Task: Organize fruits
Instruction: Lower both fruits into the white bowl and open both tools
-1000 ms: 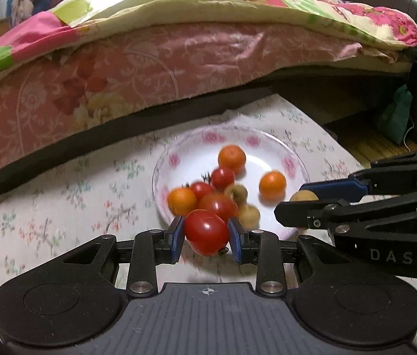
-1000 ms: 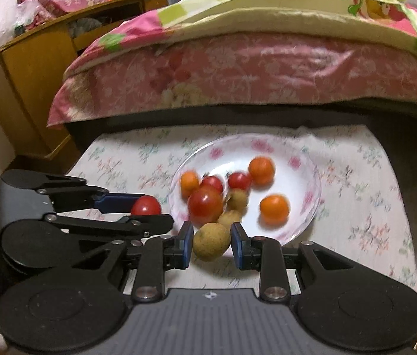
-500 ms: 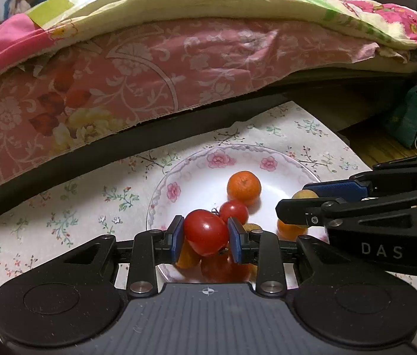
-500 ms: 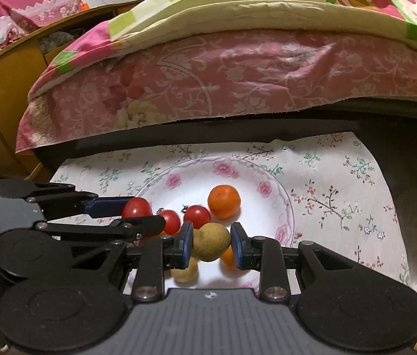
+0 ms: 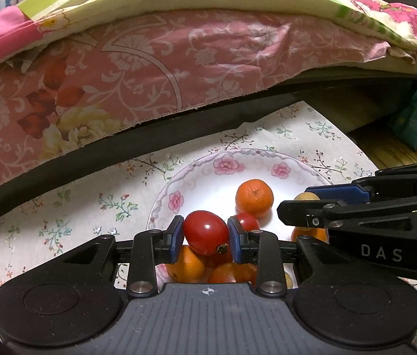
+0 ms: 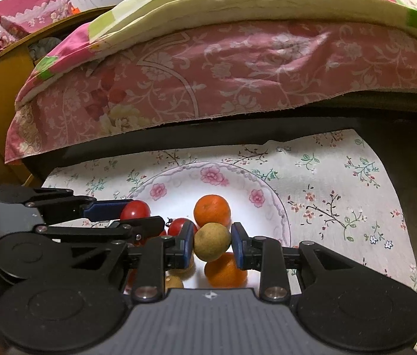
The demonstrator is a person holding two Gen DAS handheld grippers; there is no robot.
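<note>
In the left wrist view, the left claw is clamped on a red tomato, held above the floral plate of fruit. In the right wrist view, the right claw pinches a tan round fruit over the same plate, near an orange.

Plate fruit partly hidden behind left gripper

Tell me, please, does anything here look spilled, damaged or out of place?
Nothing stands out. The left gripper holds a whole tomato, the right gripper an intact tan fruit, both above the plate. No fruit lies on the cloth.
</note>
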